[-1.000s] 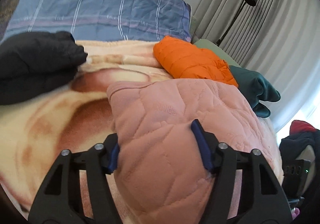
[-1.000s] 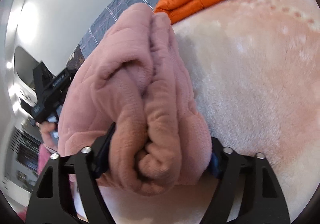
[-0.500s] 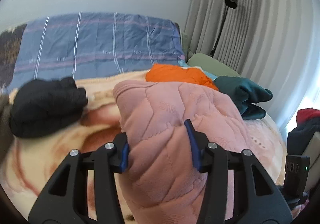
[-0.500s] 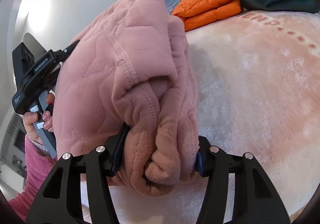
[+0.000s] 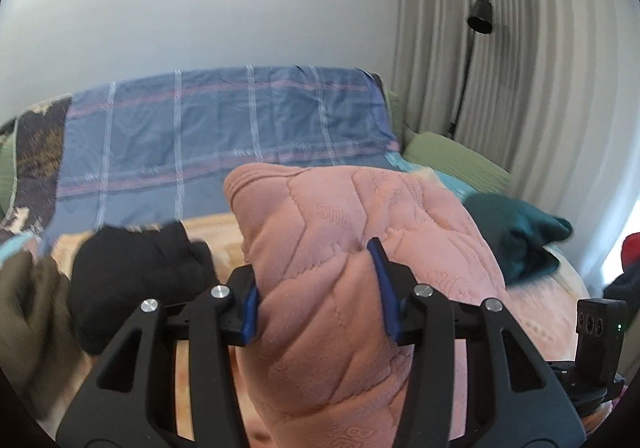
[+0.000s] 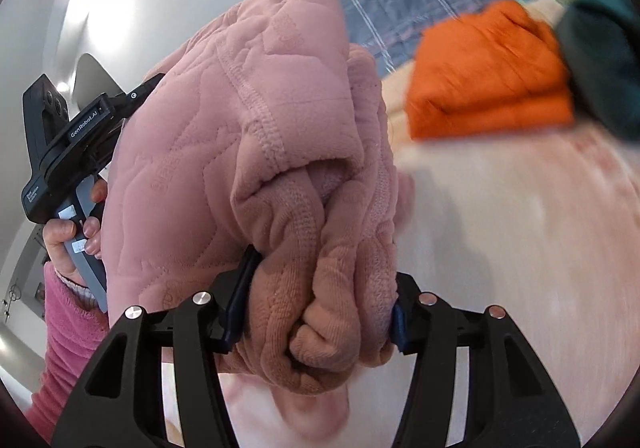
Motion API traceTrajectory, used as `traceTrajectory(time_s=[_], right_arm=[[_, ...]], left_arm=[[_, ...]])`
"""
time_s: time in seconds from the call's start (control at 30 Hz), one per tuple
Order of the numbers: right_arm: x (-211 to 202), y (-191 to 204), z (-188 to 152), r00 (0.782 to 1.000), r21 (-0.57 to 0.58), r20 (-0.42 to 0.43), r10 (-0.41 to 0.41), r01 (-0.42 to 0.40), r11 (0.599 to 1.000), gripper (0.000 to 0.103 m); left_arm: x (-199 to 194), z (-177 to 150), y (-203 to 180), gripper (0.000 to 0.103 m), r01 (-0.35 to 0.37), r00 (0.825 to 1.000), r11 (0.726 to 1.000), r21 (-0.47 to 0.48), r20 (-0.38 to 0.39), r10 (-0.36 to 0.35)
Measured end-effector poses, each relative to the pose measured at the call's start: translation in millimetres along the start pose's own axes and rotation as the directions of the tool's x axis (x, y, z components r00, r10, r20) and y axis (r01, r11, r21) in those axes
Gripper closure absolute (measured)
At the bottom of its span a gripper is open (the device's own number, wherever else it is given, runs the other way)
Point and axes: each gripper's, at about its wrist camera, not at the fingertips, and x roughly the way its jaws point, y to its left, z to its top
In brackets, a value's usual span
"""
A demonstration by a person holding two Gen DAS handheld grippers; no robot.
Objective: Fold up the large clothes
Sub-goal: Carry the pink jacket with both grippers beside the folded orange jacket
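Fleece (image 5: pixel 352 288), pink, quilted, bunched thick between both tongs' clamped pads

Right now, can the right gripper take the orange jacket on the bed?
Probably not: the right gripper is shut on the bunched pink quilted garment, which fills its jaws. The orange jacket lies uncovered further back on the bed.

Each hand-held gripper (image 5: pixel 318 290) is matte black, with cut-out triangular arms, silver round screw heads and blue finger pads (image 5: pixel 383 284). In the right wrist view the left unit's body reads "GenRobot.AI" above a grey handle with white labels. The hand (image 6: pixel 70 238) wears a pink fleecy sleeve (image 6: pixel 68 332) over a pale ribbed cuff.
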Motion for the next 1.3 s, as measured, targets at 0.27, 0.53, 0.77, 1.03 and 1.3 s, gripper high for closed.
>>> traceTrajectory(time_s=[0.27, 0.53, 0.77, 1.03, 1.3], right_arm=[[71.9, -2.1, 86.6, 0.997, -0.026, 0.073, 0.014, -0.012, 1.0, 0.047], [185.6, -48.6, 140.8, 0.98, -0.044, 0.085, -0.179, 0.183, 0.982, 0.047], [247.6, -72.6, 103.3, 0.916, -0.183, 0.07, -0.396, 0.401, 0.897, 0.047], [246.6, -72.4, 96.5, 0.919, -0.19, 0.098, -0.381, 0.393, 0.9, 0.044], [237.8, -64.5, 93.3, 0.926, -0.186, 0.108, -0.362, 0.377, 0.907, 0.041]], left_arm=[[61.1, 84.4, 32.0, 0.056, -0.122, 0.992, 0.991, 0.06, 0.034, 0.12], [162.0, 110.2, 77.9, 0.054, -0.234, 0.971, 0.971, 0.045, 0.055, 0.231], [314.0, -25.1, 90.4, 0.068, -0.328, 0.89, 0.908, 0.261, -0.236, 0.39], [292.7, -29.2, 92.1, 0.052, -0.352, 0.908, 0.906, 0.236, -0.15, 0.392], [277.5, -44.1, 106.2, 0.043, -0.312, 0.941, 0.948, 0.058, -0.117, 0.317]])
